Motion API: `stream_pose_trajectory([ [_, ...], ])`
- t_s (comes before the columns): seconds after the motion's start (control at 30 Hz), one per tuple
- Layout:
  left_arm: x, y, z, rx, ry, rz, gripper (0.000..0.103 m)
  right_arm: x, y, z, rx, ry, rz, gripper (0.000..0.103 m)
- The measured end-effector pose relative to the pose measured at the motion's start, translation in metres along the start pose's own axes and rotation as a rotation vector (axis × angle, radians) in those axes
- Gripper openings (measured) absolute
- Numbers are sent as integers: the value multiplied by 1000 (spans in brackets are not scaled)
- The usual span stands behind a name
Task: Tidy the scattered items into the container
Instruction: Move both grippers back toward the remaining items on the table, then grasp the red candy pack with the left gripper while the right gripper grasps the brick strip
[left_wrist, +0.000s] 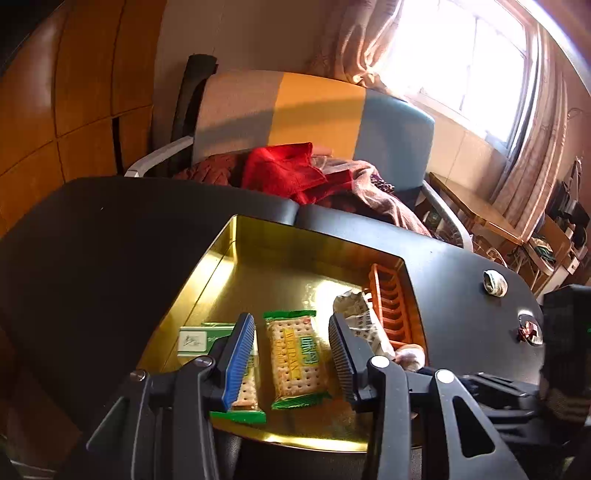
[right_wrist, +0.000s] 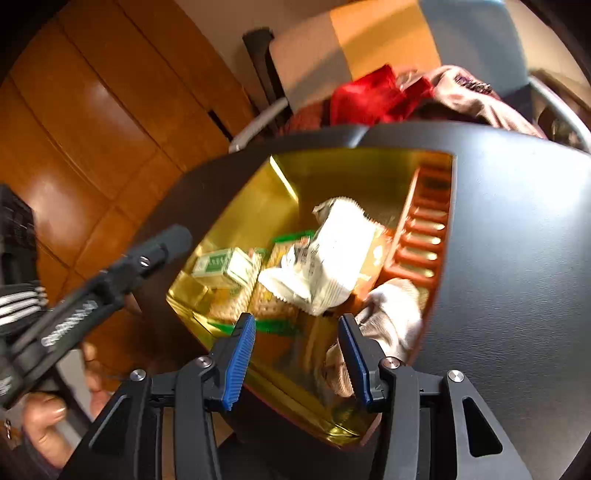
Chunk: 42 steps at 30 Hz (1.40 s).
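**Two small leftovers on the table, both grippers empty over the tin**

The gold tin (left_wrist: 258, 254) sits in the middle of the black table (left_wrist: 92, 240) and already holds cracker packets (left_wrist: 295, 360), a small green-and-white box (left_wrist: 195, 339), a white wrapper (left_wrist: 360, 317), an orange plastic tray (left_wrist: 391, 302) along its right wall and a pale cloth (right_wrist: 391, 317) at its near right corner.

Still out on the table, near its right edge, lie a crumpled whitish wad (left_wrist: 495, 282) and a small red-brown wrapped sweet (left_wrist: 526, 330), a little apart from each other. I judge both to be very light and easily crushed; the sweet looks slick in its wrapper. Pinching each across its middle, gently, should do.

The left gripper (left_wrist: 291, 363) hangs above the near part of the tin, jaws partly apart with a cracker packet seen below the gap, nothing pinched. The right gripper (right_wrist: 297, 360) is likewise partly open and empty, over the tin's near edge beside the cloth.
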<state>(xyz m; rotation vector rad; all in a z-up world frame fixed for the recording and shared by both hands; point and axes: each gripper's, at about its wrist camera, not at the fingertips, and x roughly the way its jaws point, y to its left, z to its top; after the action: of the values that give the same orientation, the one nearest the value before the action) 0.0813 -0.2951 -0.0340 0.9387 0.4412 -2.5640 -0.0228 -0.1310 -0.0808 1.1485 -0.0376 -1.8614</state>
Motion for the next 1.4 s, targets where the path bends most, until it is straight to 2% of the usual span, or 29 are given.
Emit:
stream_pose_trajectory([
  [0.17, 2, -31, -2, 48, 17, -63, 46, -42, -29, -13, 47, -78, -80, 51],
  [0.4, 9, -107, -11, 181, 59, -183, 46, -102, -92, -41, 188, -168, -228, 56],
  [0.57, 20, -179, -22, 301, 107, -284, 46, -156, -139, -70, 274, -241, -363, 60],
  [0.8, 46, -300, -45, 529, 182, -443, 47, -234, -207, -114, 394, -319, -571, 61],
  [0.97, 70, -379, -63, 678, 224, -549, 49, -279, -257, -140, 456, -319, -702, 61],
  [1.1, 94, -430, -73, 757, 271, -610, 51, -307, -292, -155, 491, -301, -782, 61],
  [1.2, 115, -455, -74, 755, 318, -642, 52, -317, -309, -163, 504, -282, -801, 61],
  [1.4, 150, -489, -75, 795, 339, -644, 52, -325, -334, -172, 497, -233, -809, 61],
])
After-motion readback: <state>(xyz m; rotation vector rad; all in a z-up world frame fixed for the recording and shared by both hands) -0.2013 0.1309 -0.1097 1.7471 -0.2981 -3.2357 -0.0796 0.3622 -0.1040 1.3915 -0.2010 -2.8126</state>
